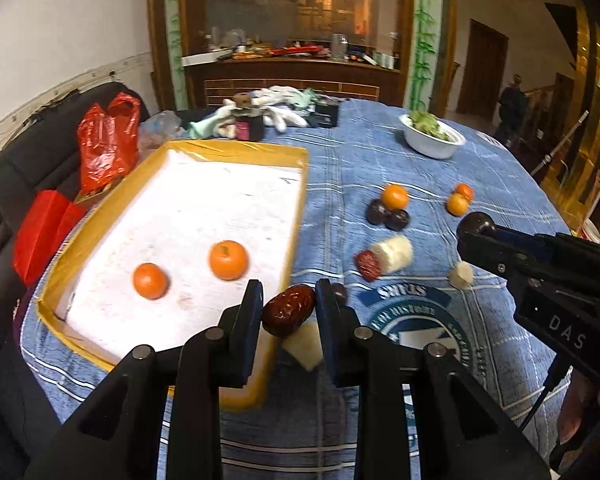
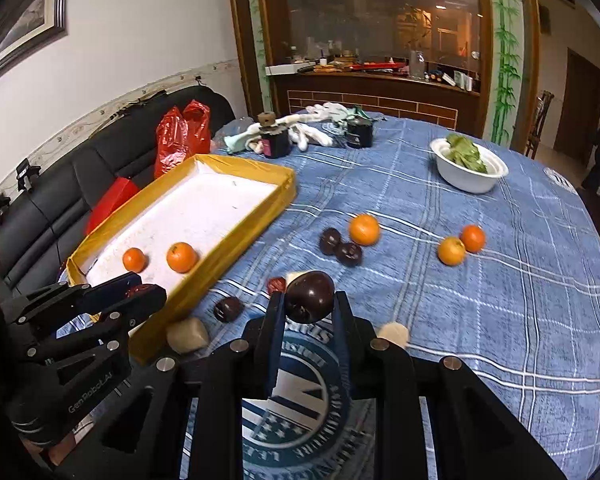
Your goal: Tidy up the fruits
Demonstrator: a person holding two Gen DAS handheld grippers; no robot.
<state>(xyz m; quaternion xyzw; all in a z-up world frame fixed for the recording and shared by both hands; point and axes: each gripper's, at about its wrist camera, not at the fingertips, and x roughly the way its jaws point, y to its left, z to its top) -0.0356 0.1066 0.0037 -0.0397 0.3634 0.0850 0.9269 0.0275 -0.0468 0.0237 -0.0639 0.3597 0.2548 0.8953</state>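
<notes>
While a dim wood-panelled room with a glass-fronted cabinet [image 2: 380, 20] and a black sofa [image 2: 80, 184] fills the background, a round table under a blue plaid cloth [image 2: 500, 300] takes up most of the view. On its left side sits a yellow-rimmed tray [image 2: 260, 168] holding two oranges [image 2: 181, 257]. Far right stands a white bowl [image 2: 466, 178] of greens. Three more oranges [image 2: 364, 229], dark plums [image 2: 348, 253] and pale chunks [image 2: 187, 335] lie scattered on the cloth. The left gripper [image 1: 287, 310] clamps a red date [image 1: 288, 310] just above the tray's near corner. The right gripper [image 2: 309, 304] pinches a dark plum [image 2: 310, 297] above the cloth.
</notes>
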